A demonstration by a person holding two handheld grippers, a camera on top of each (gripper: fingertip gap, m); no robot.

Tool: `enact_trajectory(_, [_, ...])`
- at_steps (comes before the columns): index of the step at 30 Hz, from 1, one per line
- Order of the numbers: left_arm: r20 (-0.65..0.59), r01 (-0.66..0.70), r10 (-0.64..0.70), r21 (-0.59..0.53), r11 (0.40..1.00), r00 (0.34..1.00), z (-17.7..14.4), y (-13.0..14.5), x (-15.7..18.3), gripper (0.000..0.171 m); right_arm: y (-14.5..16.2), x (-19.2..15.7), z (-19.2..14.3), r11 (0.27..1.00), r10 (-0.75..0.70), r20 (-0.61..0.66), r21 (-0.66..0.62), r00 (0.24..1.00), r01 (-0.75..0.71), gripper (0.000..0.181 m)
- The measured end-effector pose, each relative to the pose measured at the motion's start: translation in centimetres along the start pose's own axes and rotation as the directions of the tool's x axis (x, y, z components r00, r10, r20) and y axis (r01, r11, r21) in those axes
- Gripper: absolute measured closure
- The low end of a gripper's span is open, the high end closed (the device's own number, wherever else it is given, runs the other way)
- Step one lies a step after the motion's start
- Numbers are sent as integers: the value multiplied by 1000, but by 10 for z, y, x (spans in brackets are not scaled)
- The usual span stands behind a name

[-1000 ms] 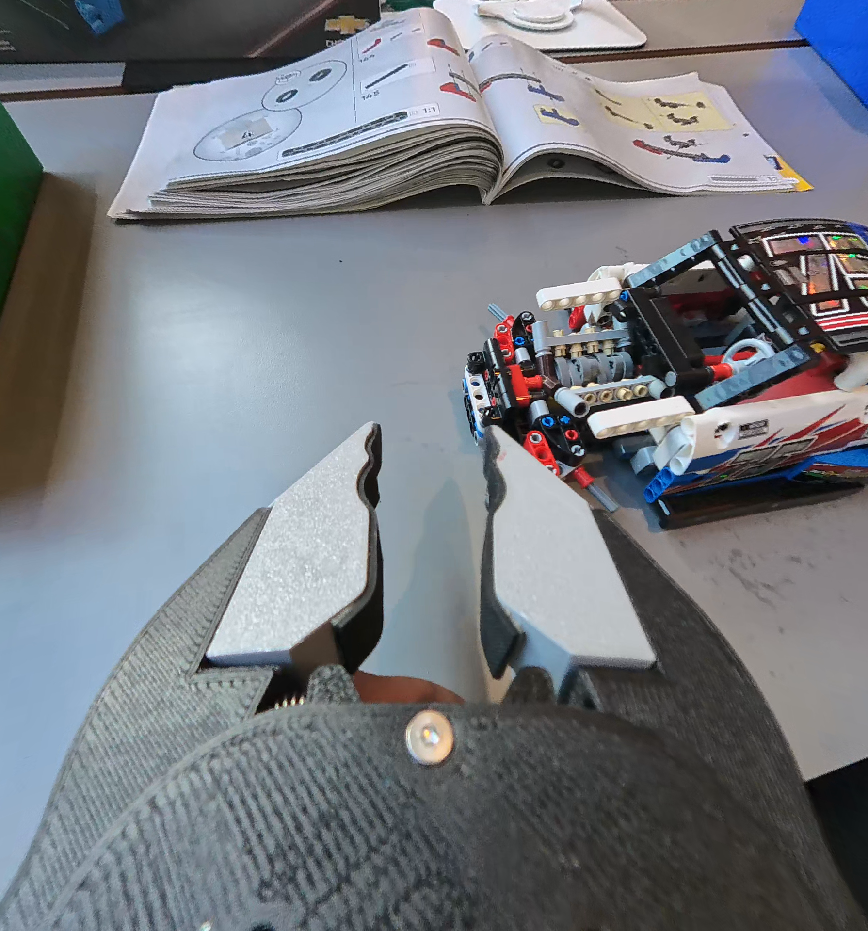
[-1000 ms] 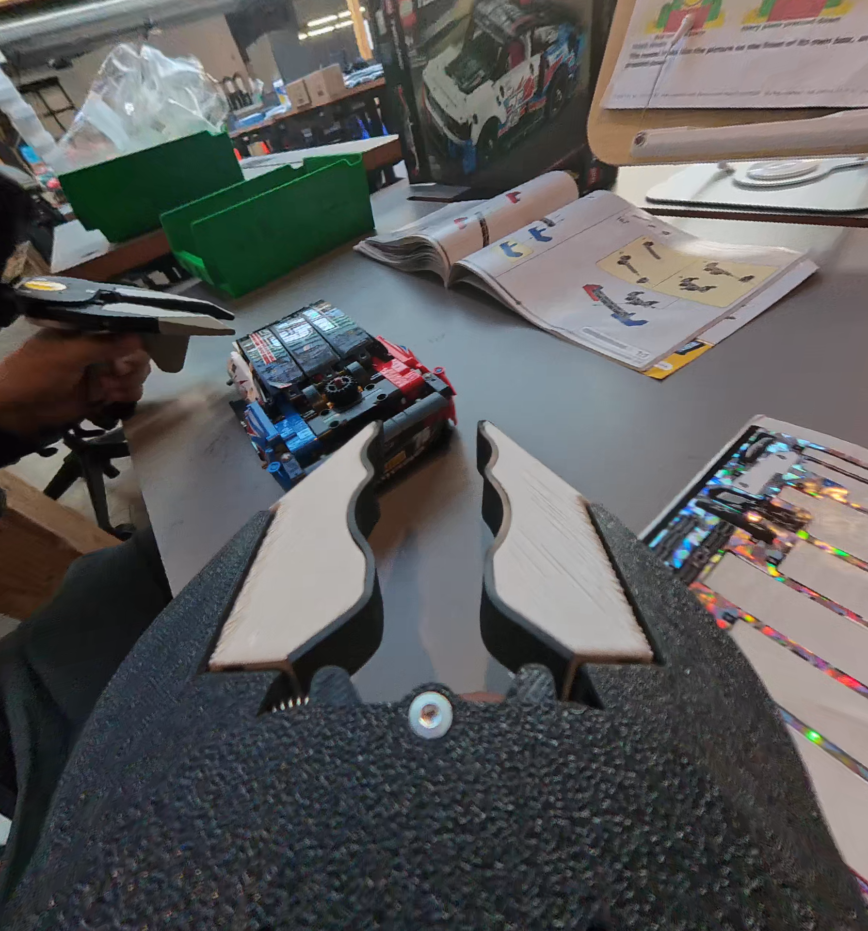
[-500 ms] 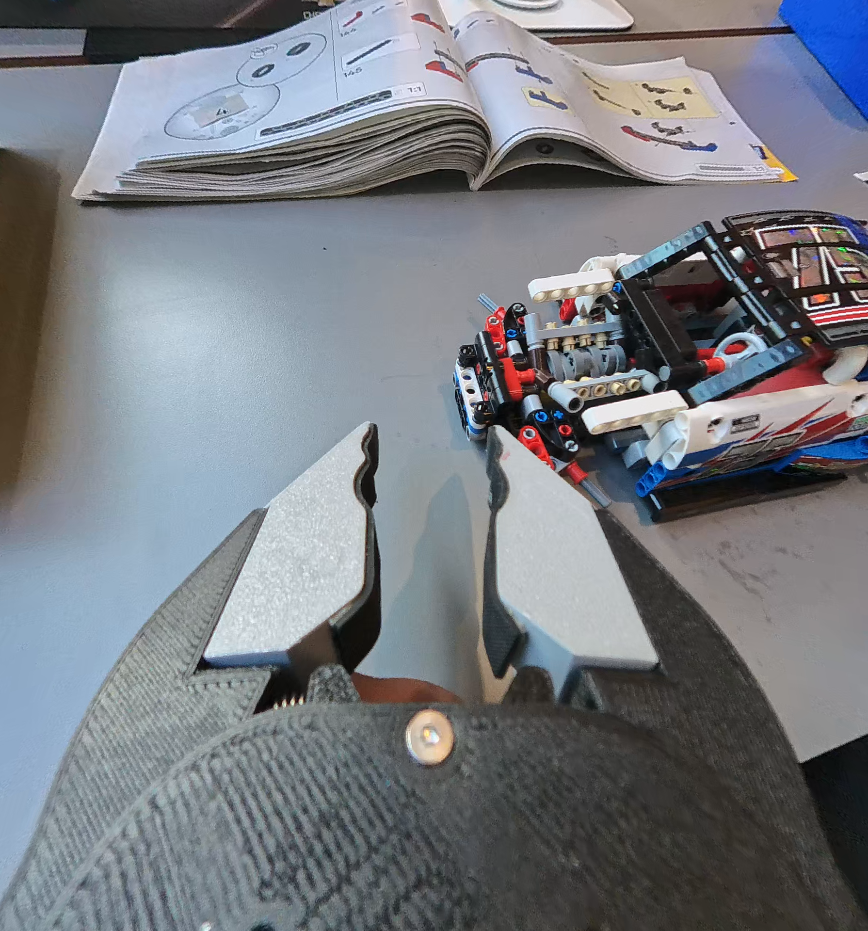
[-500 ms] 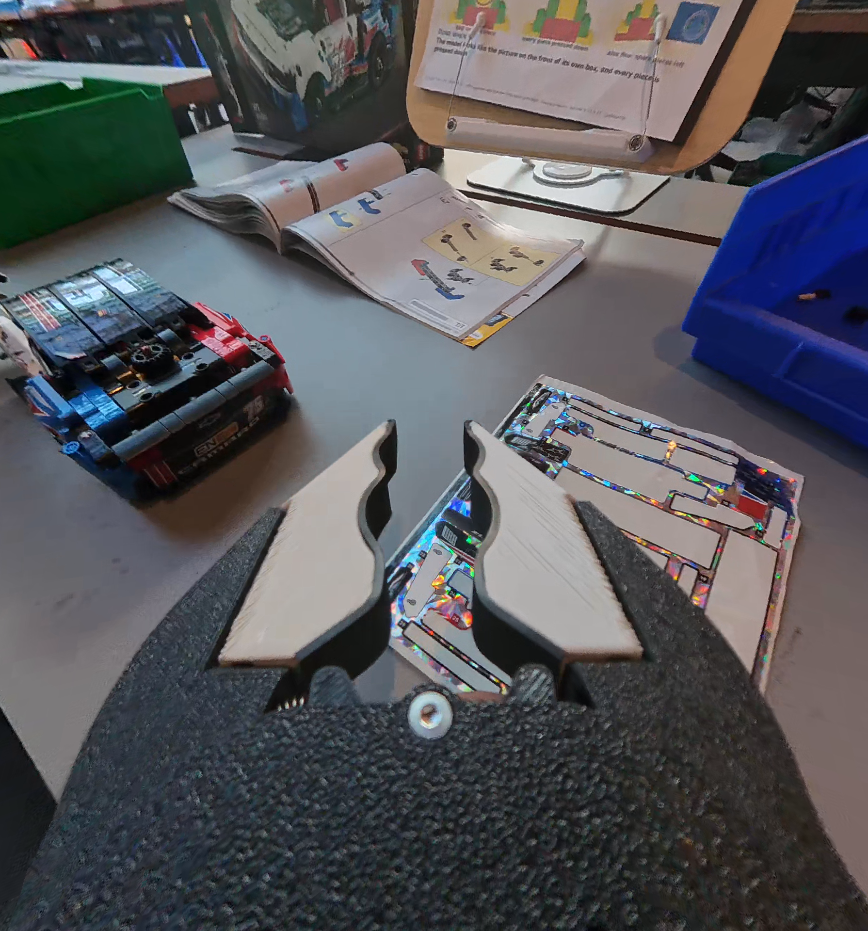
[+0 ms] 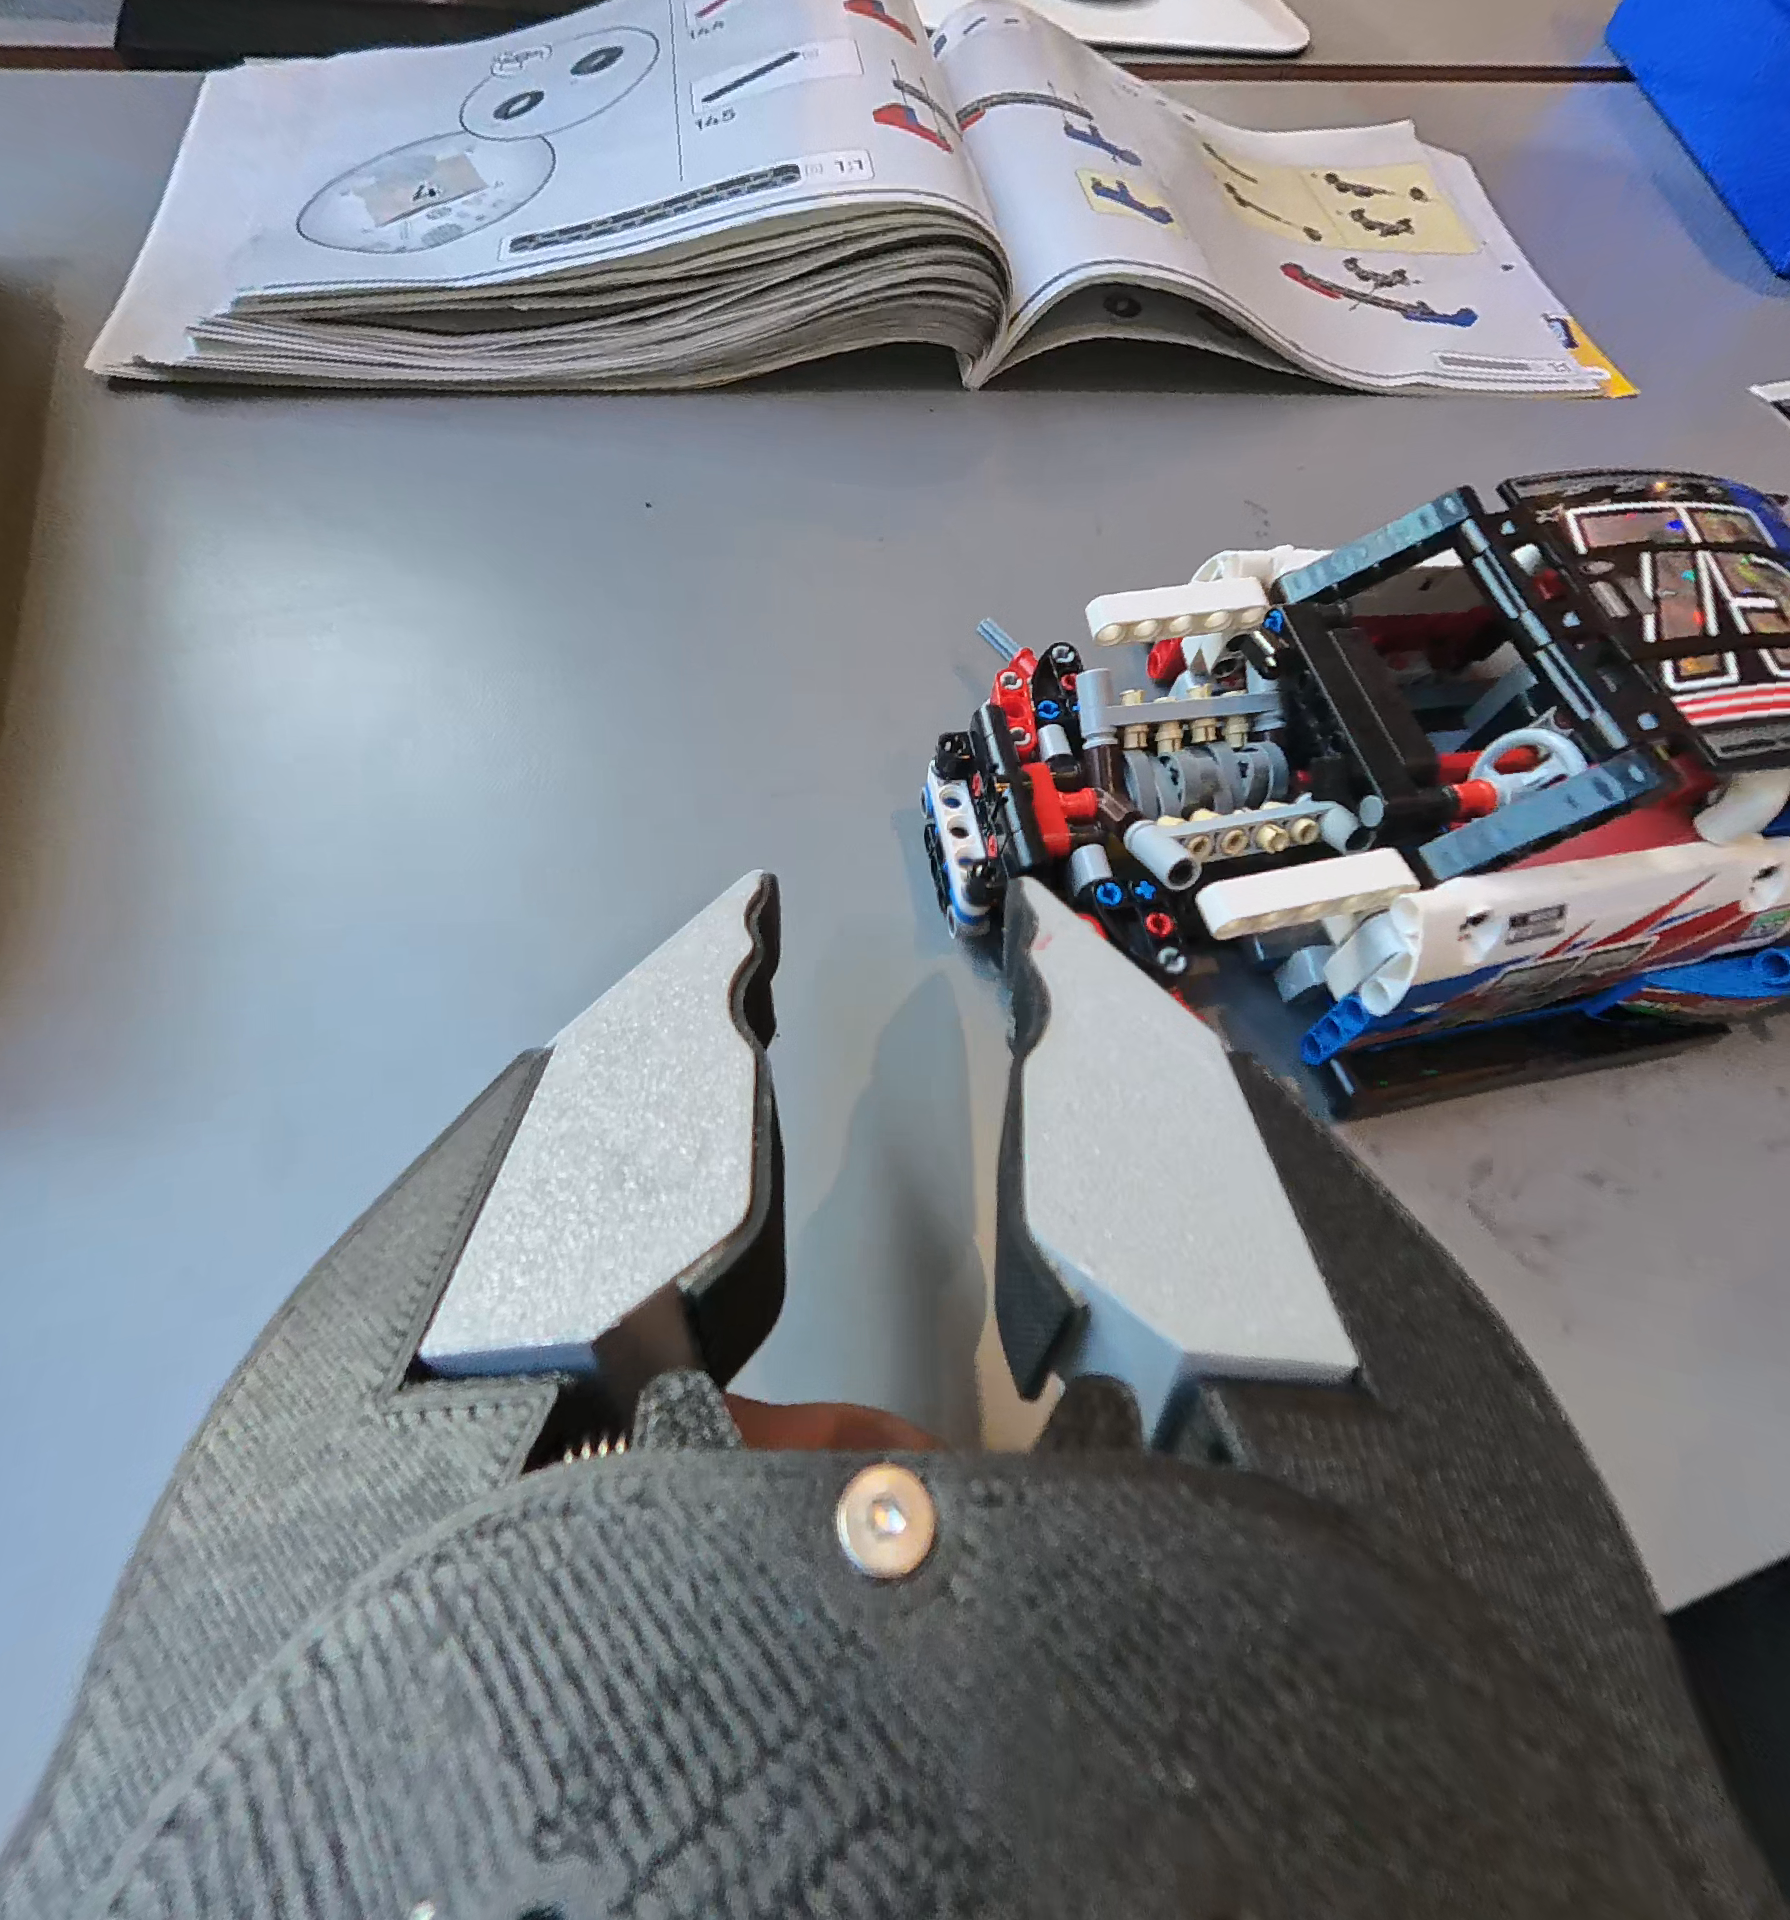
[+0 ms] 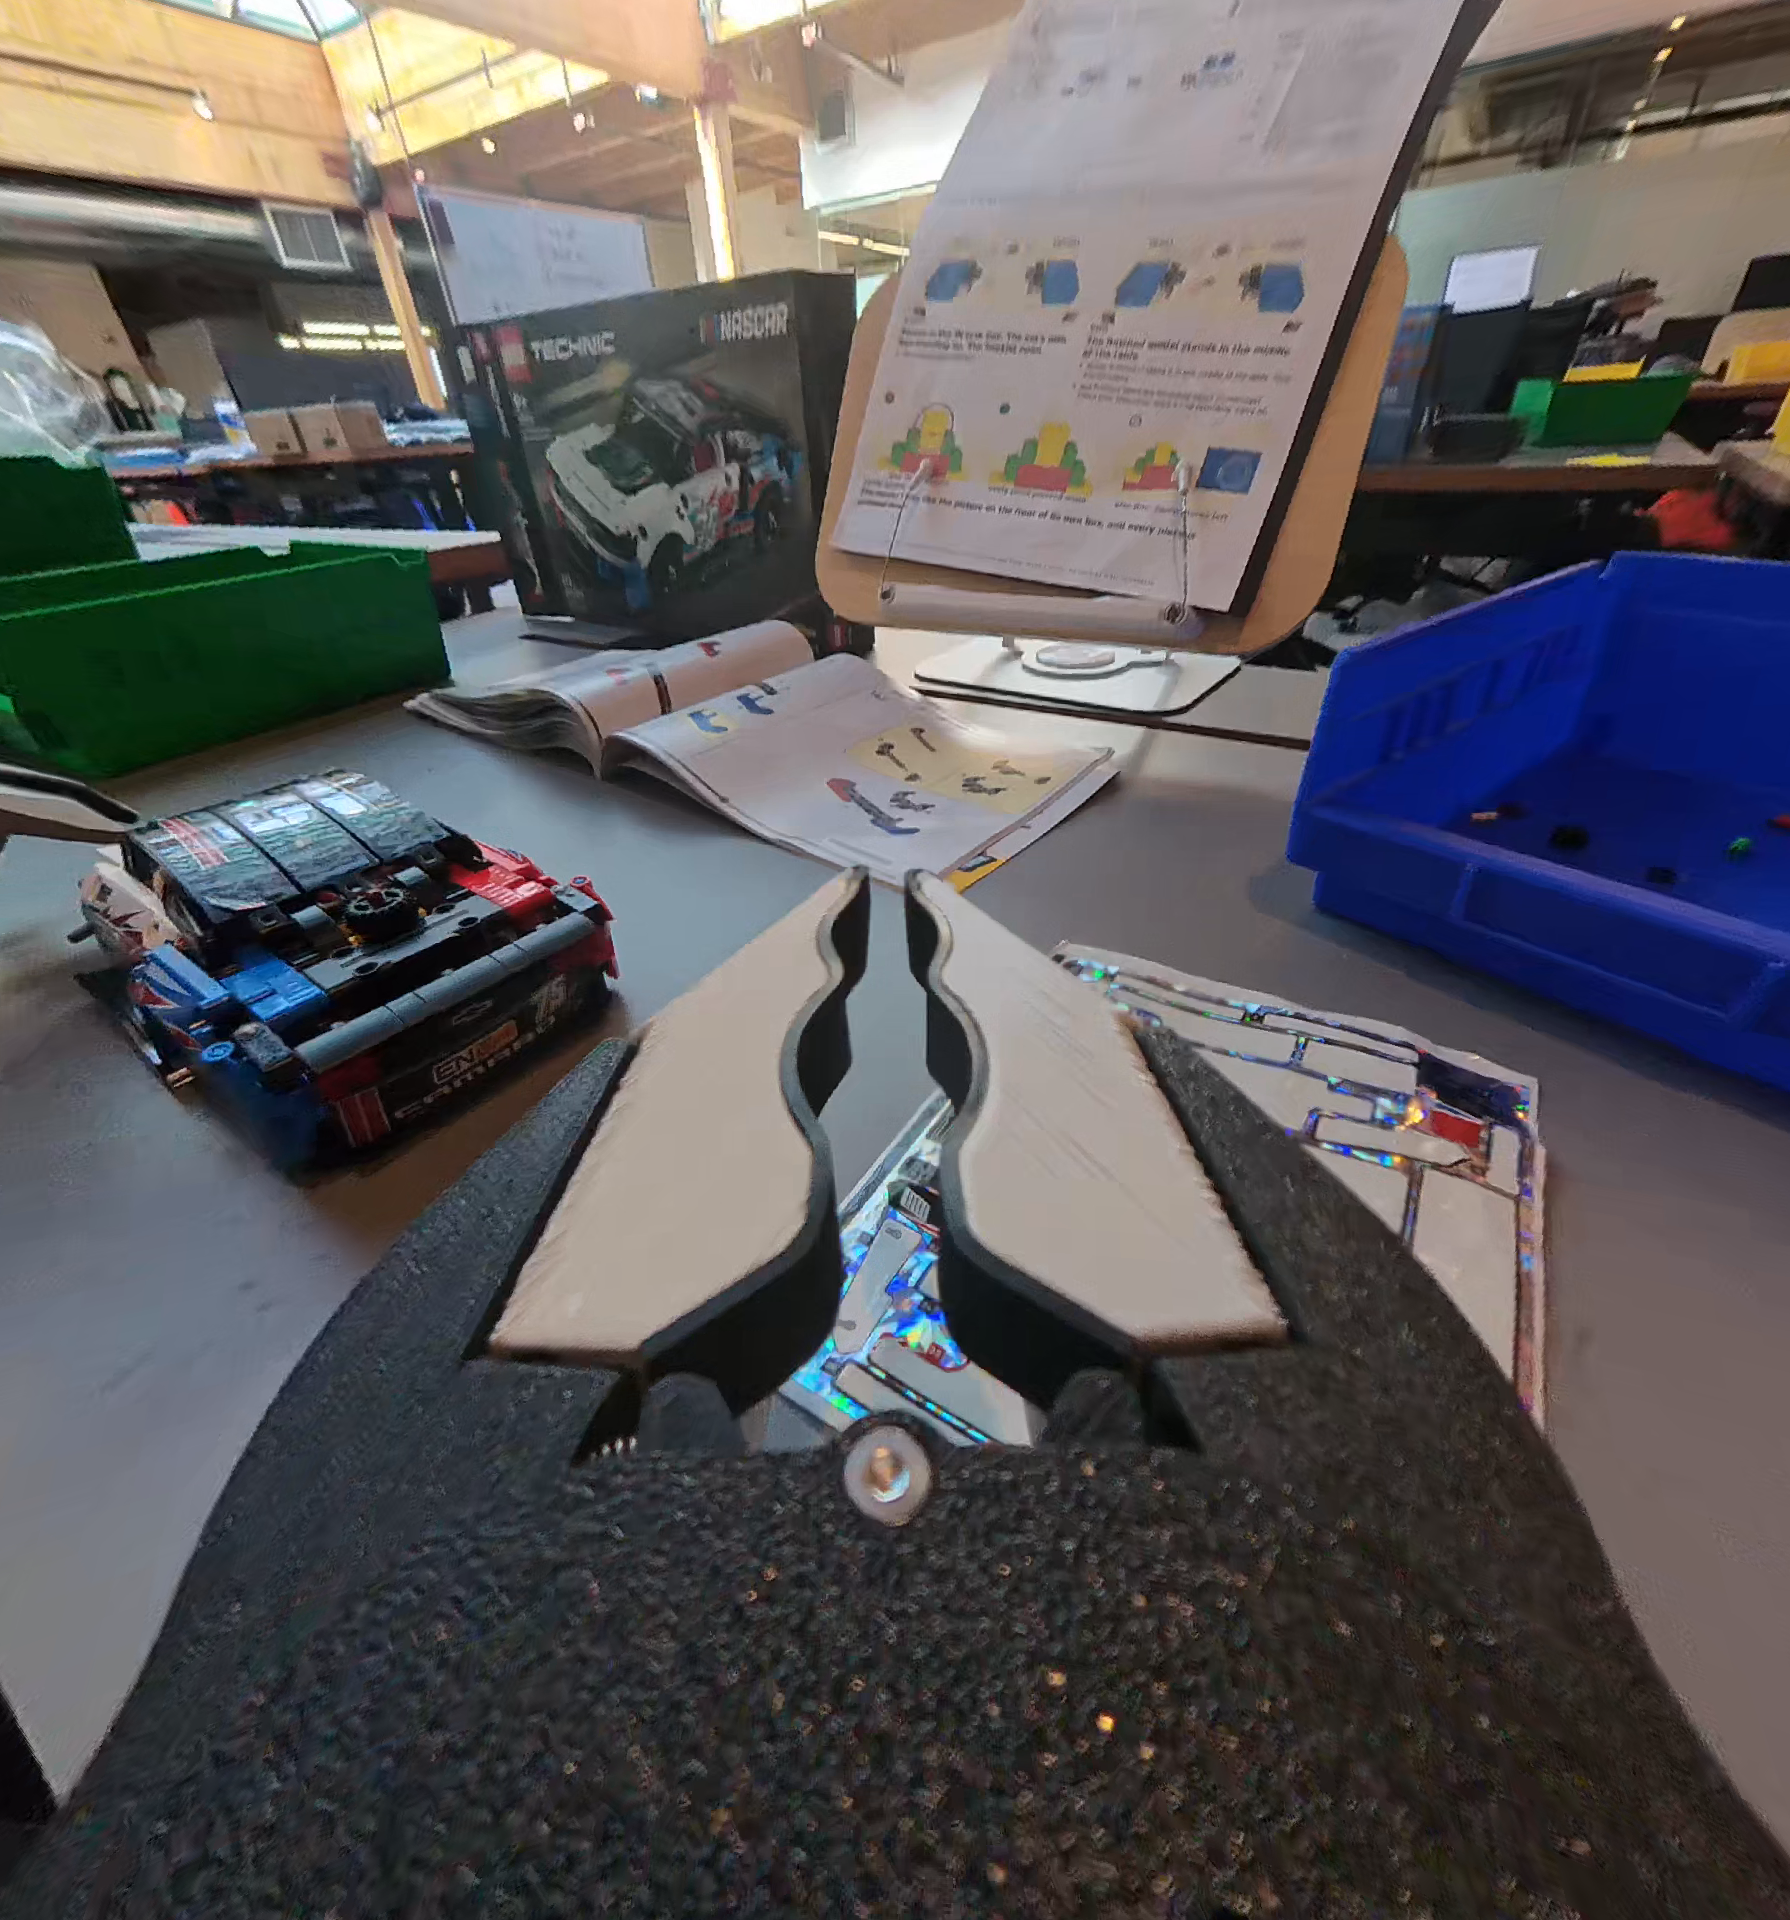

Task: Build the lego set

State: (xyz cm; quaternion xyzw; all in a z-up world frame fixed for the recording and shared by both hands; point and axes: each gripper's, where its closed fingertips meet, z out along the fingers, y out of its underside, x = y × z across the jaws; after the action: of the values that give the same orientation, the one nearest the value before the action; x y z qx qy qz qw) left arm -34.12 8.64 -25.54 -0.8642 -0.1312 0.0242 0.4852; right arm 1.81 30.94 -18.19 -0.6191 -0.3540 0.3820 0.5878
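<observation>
A partly built Lego race car (image 5: 1390,810) stands on the grey table (image 5: 455,675), with its open engine end toward my left gripper. My left gripper (image 5: 891,914) is open and empty, low over the table, its right fingertip just left of the car's front end. In the right wrist view the car (image 6: 351,956) sits at the left, rear toward me. My right gripper (image 6: 886,883) is almost shut, with a thin gap and nothing in it. It hovers over a shiny sticker sheet (image 6: 1338,1091). The left gripper's tip (image 6: 29,810) shows beside the car.
An open instruction booklet (image 5: 766,187) lies at the back, also in the right wrist view (image 6: 818,769). A blue bin (image 6: 1597,831) with several small pieces stands at the right. Green bins (image 6: 195,644), the set's box (image 6: 662,447) and a paper stand (image 6: 1109,416) are behind. The gap from one gripper's tips to the other's is roughly 45 centimeters.
My right gripper has swung right from the car to over the sticker sheet, and its jaws have closed from wide apart to almost shut. My left gripper stays open and has edged forward.
</observation>
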Motion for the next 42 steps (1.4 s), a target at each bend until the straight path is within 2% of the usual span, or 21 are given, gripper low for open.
enact_trajectory(1, [-2, 4, -4, 5, 1000, 1000, 2, -2, 0, 130, -4, 1, -3, 1000, -8, -11, 31, 1000, 8, 181])
enact_trajectory(3, [-12, 10, -10, 20, 1000, 1000, 5, -6, 1, 133, -10, 8, -9, 997, -18, -72, 76, 997, 23, 181])
enact_trajectory(8, [-44, 63, -60, 53, 997, 997, 7, -15, -3, 122, -11, 16, -10, 996, -21, -111, 82, 994, 30, 181])
enact_trajectory(14, [-144, 256, -232, 184, 949, 962, -11, -27, -17, 126, -5, -4, 0, 990, -135, -55, 33, 989, 137, 181])
enact_trajectory(17, [-181, 300, -266, 201, 933, 947, -14, -30, -19, 128, -7, -10, 2, 986, -159, -36, 51, 987, 161, 181])
enact_trajectory(23, [-95, 135, -117, 221, 966, 989, -14, -31, -8, 130, -1, -25, 16, 986, -166, 43, 18, 985, 165, 181])
enact_trajectory(26, [-82, 112, -96, 223, 968, 992, -14, -31, -6, 131, 6, -35, 26, 987, -157, 100, -27, 983, 160, 174])
enact_trajectory(29, [-100, 144, -123, 233, 962, 987, -16, -32, -9, 133, 11, -47, 35, 991, -76, 192, -92, 978, 95, 156])
enact_trajectory(31, [-125, 165, -137, 250, 954, 983, -17, -35, -10, 137, 3, -54, 42, 992, -1, 255, -118, 967, 33, 137])
enact_trajectory(32, [-132, 161, -130, 259, 952, 983, -17, -37, -11, 137, -3, -56, 47, 992, 16, 286, -124, 958, 21, 133])
enact_trajectory(37, [-129, 97, -63, 272, 957, 990, -8, -47, -22, 137, -36, -77, 89, 994, 5, 476, -99, 879, 48, 138])
enact_trajectory(42, [-101, 18, 14, 307, 951, 995, 2, -61, -42, 137, -37, -92, 143, 993, -10, 573, -93, 819, 77, 139])
